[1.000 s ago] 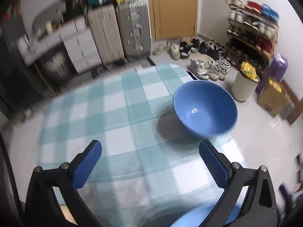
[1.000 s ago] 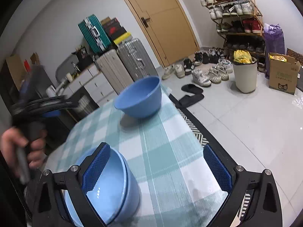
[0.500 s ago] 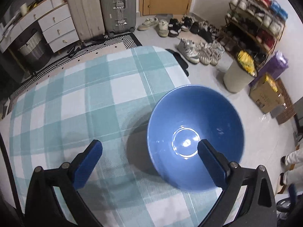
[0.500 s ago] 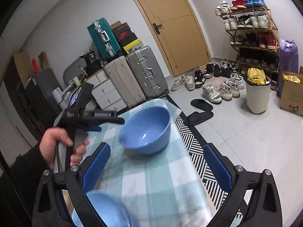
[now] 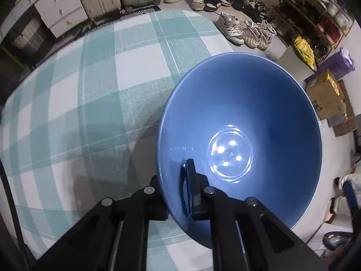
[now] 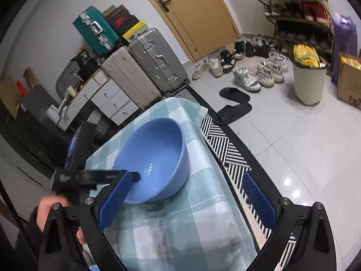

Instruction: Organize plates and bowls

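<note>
**Left gripper clamped on bowl rim**

A second before, I had the left gripper (image 5: 180, 180) wide open above the checked tablecloth (image 5: 101, 90), the blue bowl (image 5: 248, 117) well ahead of it. This time its jaws were pinched on the bowl's near wall, one finger inside, one outside. The bowl sat near the table's far end, beside the edge. The right gripper (image 6: 187, 201) stood wide with nothing between its pads; the stacked bowls it had framed earlier were out of its view. A hand (image 6: 45, 212) held the left tool.

A home entryway; shoe rack (image 6: 293, 9), suitcases (image 6: 155, 63), door (image 6: 191, 11).
</note>
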The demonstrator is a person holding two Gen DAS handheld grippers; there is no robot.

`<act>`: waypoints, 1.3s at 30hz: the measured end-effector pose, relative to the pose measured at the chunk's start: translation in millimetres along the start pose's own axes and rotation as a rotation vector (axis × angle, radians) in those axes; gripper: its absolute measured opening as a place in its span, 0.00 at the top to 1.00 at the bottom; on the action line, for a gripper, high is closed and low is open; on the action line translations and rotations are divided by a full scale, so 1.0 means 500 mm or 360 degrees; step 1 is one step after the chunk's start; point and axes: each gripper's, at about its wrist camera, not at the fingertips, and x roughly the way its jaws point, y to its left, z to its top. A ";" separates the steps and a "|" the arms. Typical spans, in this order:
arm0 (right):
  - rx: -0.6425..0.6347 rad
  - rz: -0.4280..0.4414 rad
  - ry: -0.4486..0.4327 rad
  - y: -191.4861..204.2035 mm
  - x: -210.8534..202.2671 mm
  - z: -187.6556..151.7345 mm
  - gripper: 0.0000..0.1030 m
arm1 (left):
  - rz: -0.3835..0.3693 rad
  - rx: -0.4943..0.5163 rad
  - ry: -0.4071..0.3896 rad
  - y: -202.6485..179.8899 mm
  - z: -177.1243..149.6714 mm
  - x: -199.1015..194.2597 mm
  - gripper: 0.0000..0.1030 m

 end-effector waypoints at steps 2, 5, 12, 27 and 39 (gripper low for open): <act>0.0008 -0.0030 0.0035 -0.004 0.012 0.015 0.03 | 0.0031 0.0013 0.0007 -0.002 -0.003 -0.004 0.92; -0.0038 -0.0087 0.0072 0.002 0.028 0.026 0.03 | 0.0040 0.0031 0.0024 0.005 -0.015 -0.004 0.91; -0.0220 -0.0168 0.0241 0.051 0.089 0.040 0.05 | -0.0003 0.0033 0.0068 0.034 -0.045 -0.008 0.91; -0.0397 -0.0151 0.0836 0.159 0.256 -0.023 0.51 | -0.0059 -0.0020 0.0122 0.144 -0.139 -0.030 0.91; -0.0473 -0.0143 0.0856 0.223 0.252 -0.056 0.88 | -0.0204 -0.0096 0.0145 0.189 -0.176 -0.035 0.91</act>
